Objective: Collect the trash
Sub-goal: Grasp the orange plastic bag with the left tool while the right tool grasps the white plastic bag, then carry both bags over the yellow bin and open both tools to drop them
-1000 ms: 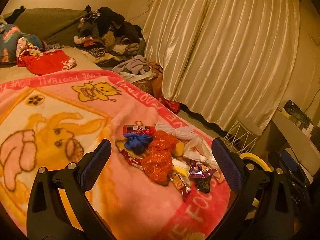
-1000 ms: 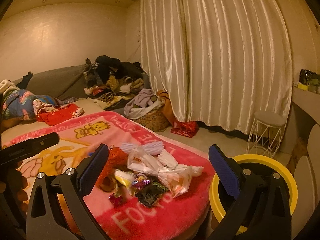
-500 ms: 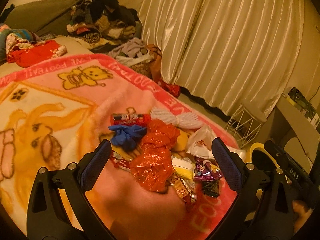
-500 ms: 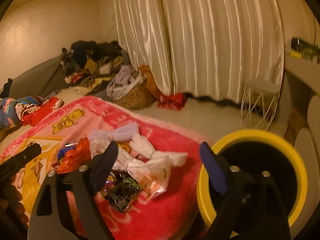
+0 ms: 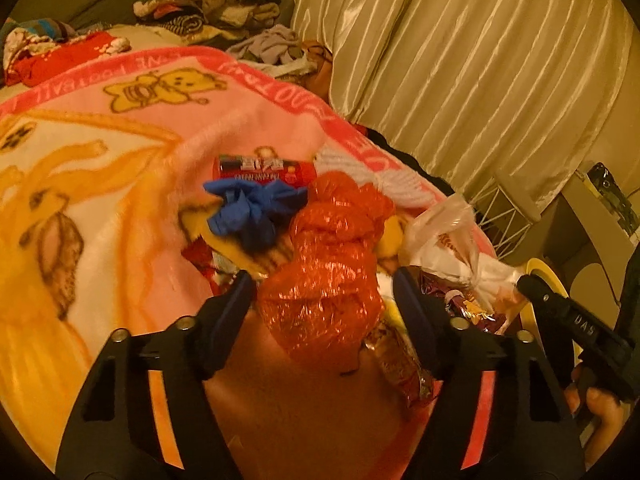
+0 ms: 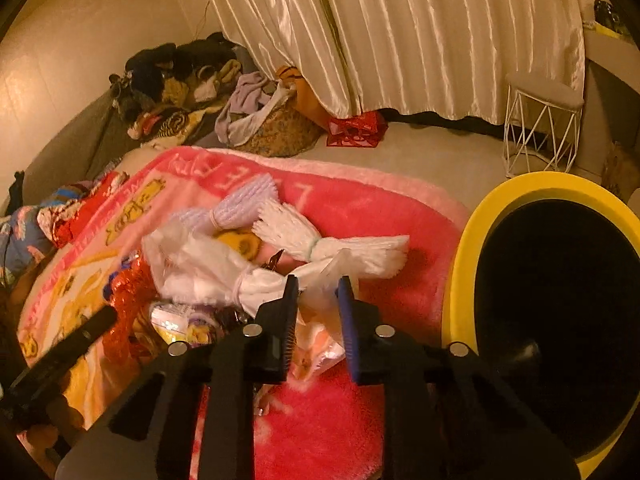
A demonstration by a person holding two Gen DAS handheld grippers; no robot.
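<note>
**So, trash pile on the bed, both tools down in it**

Basically a heap of trash is seen on a pink cartoon blanket [image 5: 132, 128] spread over the bed. In the left wrist view, the left tool [image 5: 322, 284] is found low centre of the frame, its jaws having just been closing, with a crumpled orange plastic bag [image 5: 332, 264] sitting between them. Whether the pads are actually pressing on the bag can't be told; a bit of gap seems to be left on either side. Just above and left of the orange bag a blue glove [image 5: 254, 210] is bunched up, and above that a red snack tube [image 5: 264, 168] is lying flat. Snack wrappers [image 5: 400, 364] are tucked under the bag's lower right edge.

In the right wrist view, the right tool [image 6: 318, 292] is seen low centre, jaws just drawn in nearly together and pinched on a white plastic bag [image 6: 320, 276]. White tied bundles [image 6: 332, 244] are lying just above it on the blanket. A yellow-rimmed bin [image 6: 464, 264] is parked at the right edge of the frame, right beside the bed. Cream curtains [image 6: 400, 32] are hung across the top, and a white wire stool [image 6: 540, 128] is stood at upper right.
</note>
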